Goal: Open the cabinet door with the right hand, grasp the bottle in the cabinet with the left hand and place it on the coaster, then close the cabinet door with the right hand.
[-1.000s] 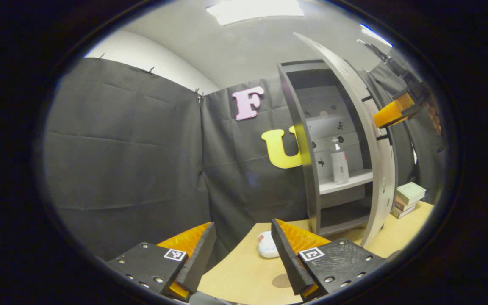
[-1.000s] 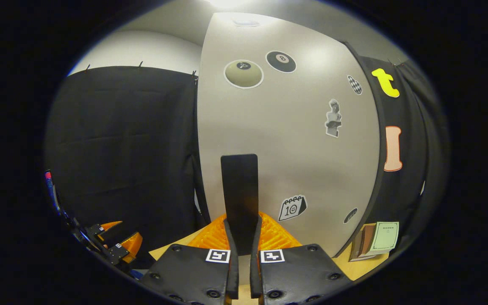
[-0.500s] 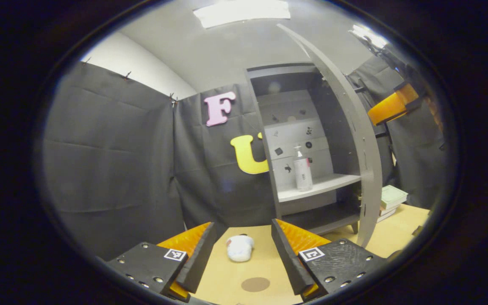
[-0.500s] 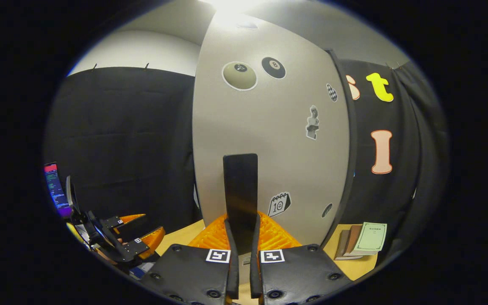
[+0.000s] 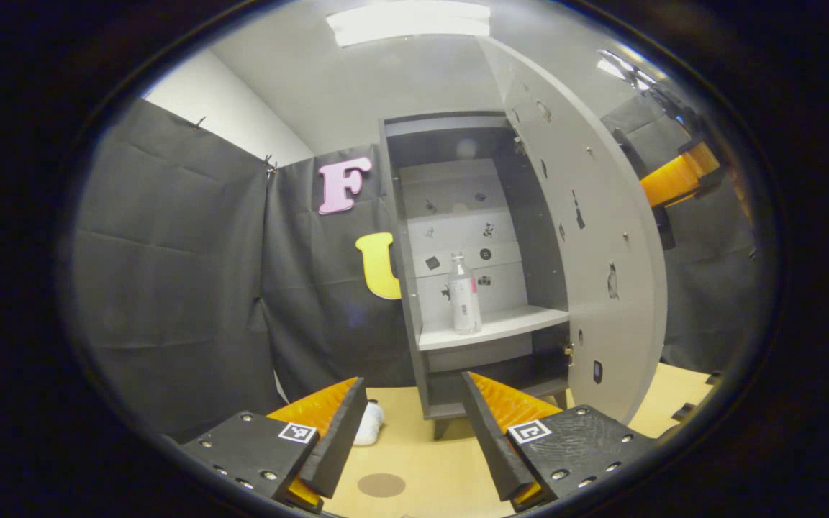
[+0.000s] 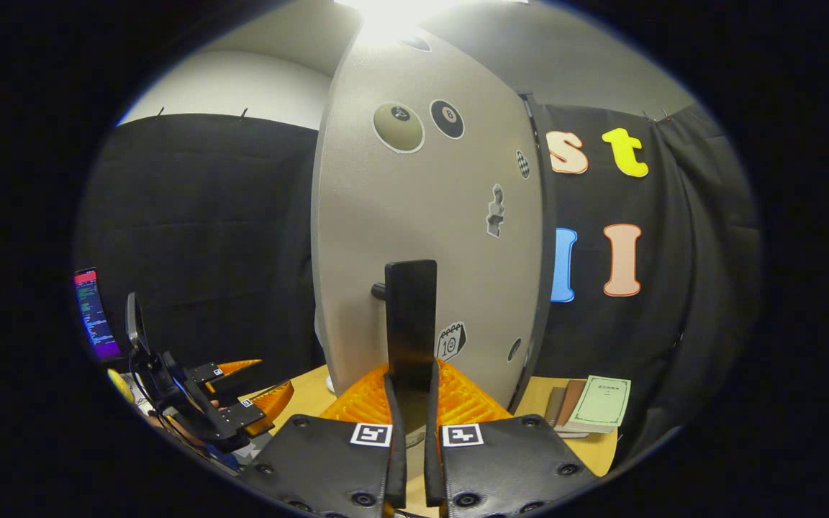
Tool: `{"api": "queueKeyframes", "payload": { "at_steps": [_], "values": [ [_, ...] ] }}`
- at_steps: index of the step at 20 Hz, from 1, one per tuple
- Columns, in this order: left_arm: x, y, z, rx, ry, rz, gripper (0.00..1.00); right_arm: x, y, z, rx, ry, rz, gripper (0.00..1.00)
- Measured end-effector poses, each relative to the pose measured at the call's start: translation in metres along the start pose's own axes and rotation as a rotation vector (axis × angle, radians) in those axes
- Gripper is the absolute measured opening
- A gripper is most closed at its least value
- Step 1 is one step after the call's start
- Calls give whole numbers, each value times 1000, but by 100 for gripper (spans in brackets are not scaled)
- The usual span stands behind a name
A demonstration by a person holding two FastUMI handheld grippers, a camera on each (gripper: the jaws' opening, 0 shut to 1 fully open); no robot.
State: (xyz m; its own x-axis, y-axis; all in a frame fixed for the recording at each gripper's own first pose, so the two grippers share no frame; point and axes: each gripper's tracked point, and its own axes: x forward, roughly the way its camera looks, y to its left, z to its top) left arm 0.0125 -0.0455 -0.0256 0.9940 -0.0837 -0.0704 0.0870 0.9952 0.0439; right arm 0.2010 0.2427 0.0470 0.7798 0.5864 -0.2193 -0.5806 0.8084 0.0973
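The grey cabinet (image 5: pixel 406 237) stands open, and a clear bottle (image 5: pixel 463 296) with a white label is upright on its middle shelf. The door (image 5: pixel 601 237) is swung wide to the right. My left gripper (image 5: pixel 413 388) is open with nothing in it, low over the table, well short of the bottle. A brown round coaster (image 5: pixel 381 484) lies on the table between its fingers. In the right gripper view my right gripper (image 6: pixel 411 374) is shut on the black door handle (image 6: pixel 409 309), on the door's (image 6: pixel 429 216) stickered outer face. The left gripper (image 6: pixel 242 396) shows at lower left.
A white soft object (image 5: pixel 369 424) lies on the wooden table (image 5: pixel 443 460) near the cabinet's left foot. Stacked books (image 6: pixel 594 406) sit on the table right of the door. A lit screen (image 6: pixel 94 313) stands far left. My right gripper (image 5: pixel 677 180) shows behind the door's edge.
The door has swung further open, held by the right gripper. The left gripper view has turned toward the cabinet, so the bottle now sits near its centre.
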Motion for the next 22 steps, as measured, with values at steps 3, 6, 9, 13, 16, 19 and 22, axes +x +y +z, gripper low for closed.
{"api": "queueKeyframes", "payload": {
  "at_steps": [3, 6, 9, 13, 16, 19, 22],
  "values": [
    [0, -17, 3, -13, 0, -12, 81, -16, -12, 2, -14, -6, -42, 9],
    [-2, -31, 6, -7, -5, -23, 81, -27, -22, 2, -10, -14, -83, 9],
    [-8, -40, 12, 4, -14, -22, 81, -38, -36, -1, -15, -22, -128, 11],
    [-15, -43, 16, 0, -21, -13, 80, -49, -82, 0, -35, -29, -212, 11],
    [-24, -48, 23, -6, -31, -4, 81, -46, -87, -1, -12, -42, -219, 10],
    [-30, -54, 28, -7, -33, 9, 81, -38, -85, 1, -2, -58, -203, 10],
    [-41, -56, 37, 10, -45, 26, 81, -41, -90, -3, 1, -57, -212, 10]
  ]
}}
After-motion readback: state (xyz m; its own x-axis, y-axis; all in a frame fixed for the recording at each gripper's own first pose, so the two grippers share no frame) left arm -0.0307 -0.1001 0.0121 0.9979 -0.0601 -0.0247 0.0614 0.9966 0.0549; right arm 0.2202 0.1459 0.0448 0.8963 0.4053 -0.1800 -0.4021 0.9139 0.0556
